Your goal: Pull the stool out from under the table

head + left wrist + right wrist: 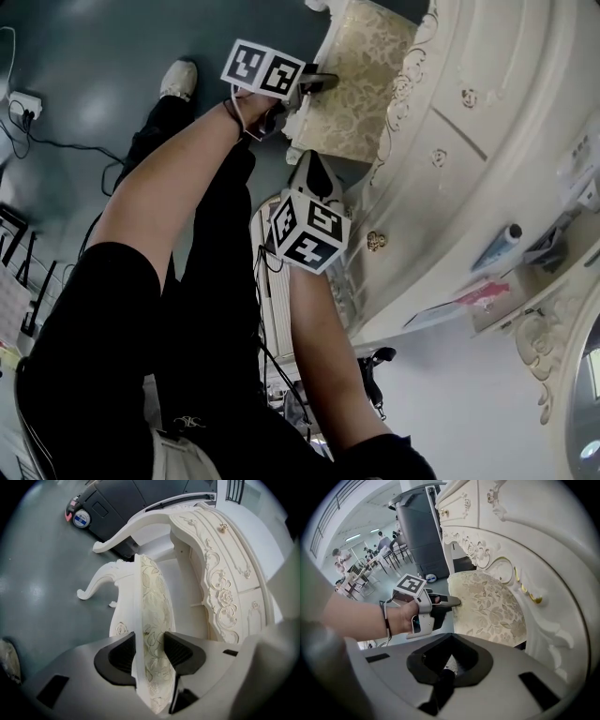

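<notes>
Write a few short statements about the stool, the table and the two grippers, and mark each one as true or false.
1. The left gripper has the edge of the stool seat between its jaws. True.
2. The right gripper holds a leg of the stool. False: its jaws are together, with nothing between them.
3. The seat cushion is plain black. False: it is cream-coloured with a leaf pattern.
4. The table has carved ornament and gold-coloured knobs. True.
</notes>
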Tool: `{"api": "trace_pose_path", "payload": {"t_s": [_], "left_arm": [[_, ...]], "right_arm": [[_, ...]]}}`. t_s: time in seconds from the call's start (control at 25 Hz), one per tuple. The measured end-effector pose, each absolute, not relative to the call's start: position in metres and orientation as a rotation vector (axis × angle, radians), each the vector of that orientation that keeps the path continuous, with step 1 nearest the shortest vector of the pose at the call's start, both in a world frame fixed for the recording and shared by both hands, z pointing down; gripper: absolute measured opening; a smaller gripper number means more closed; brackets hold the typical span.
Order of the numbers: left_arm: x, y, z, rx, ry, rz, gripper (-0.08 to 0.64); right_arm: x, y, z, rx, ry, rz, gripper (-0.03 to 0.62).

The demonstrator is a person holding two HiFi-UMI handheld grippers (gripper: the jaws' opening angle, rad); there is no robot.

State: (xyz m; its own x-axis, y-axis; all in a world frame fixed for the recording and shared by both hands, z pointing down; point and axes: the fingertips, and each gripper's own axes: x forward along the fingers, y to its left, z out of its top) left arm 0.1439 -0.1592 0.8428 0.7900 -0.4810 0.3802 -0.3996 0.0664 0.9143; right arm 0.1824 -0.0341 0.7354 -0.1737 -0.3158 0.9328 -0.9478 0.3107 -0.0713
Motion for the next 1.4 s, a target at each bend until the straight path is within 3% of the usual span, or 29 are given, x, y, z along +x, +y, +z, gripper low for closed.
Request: {"api": "trace_pose_path", "payload": {"t_s": [0.88, 1.12, 1.16, 1.2, 1.4], "left_arm": [[-0.036, -0.081, 0.840, 1.465, -0.780, -0.022, 0.199], [-0.057, -0.080, 0.811, 1.348, -1.030, 0.221, 0.199], [-0.062, -0.082, 0.796, 1.351, -1.074, 0.250, 0.160], [-0.067, -0.085, 0.778, 1.356, -1.111, 0.267, 0.018], [-0.063, -0.096, 0.666, 1.528, -1.219, 0.386, 0.003]], "right_arm": [[0.111, -0.047, 0.720, 1.088, -1.803, 0.852, 0.008], [0.100, -0.059, 0.695, 1.145, -1.824, 0.846, 0.008], [0.098, -0.062, 0.687, 1.156, -1.833, 0.844, 0.008], [0.095, -0.065, 0.676, 1.166, -1.845, 0.839, 0.008], [0.088, -0.080, 0.599, 1.225, -1.919, 0.818, 0.008]]}}
